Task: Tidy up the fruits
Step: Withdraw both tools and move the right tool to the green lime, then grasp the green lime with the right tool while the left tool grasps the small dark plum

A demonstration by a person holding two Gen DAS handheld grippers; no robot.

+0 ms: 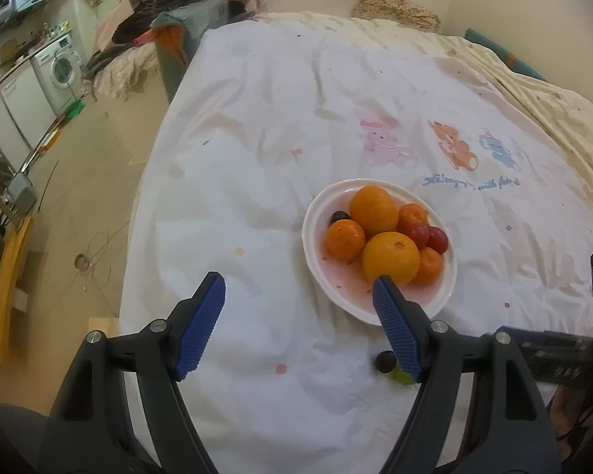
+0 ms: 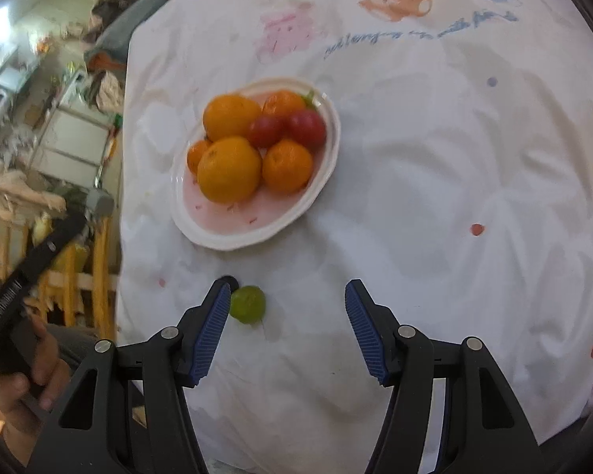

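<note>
The fruit is mostly piled on a white oval plate (image 1: 379, 312) with a pinkish bottom, sitting on a white bedsheet (image 1: 257, 197) with cartoon animals printed on it. On the plate there are two big yellow-orange oranges (image 1: 390, 257), a few smaller, deeper-orange mandarins (image 1: 345, 239), two glossy red cherry tomatoes (image 1: 438, 239) tucked on the right side, and one dark grape (image 1: 338, 216) peeking out on the far left of the pile. In the right wrist view the same heap looks a bit blurry, but the reds sit between the mandarins on the right.

Two pieces are off the plate, on the sheet just near of it: a small green fruit (image 2: 248, 303), round and slightly dull, and a dark grape (image 2: 230, 279) right beside it on its left.

The right gripper (image 2: 288, 302) is spread wide open, nothing in it, with its left blue pad just beside the green fruit; can't tell if it's touching. The left gripper (image 1: 298, 296) is also wide open and empty, hovering over bare sheet to the left of the plate, its right finger overlapping the plate's near rim in view.

Off the left side of the bed there's a washing machine (image 1: 61, 69).
</note>
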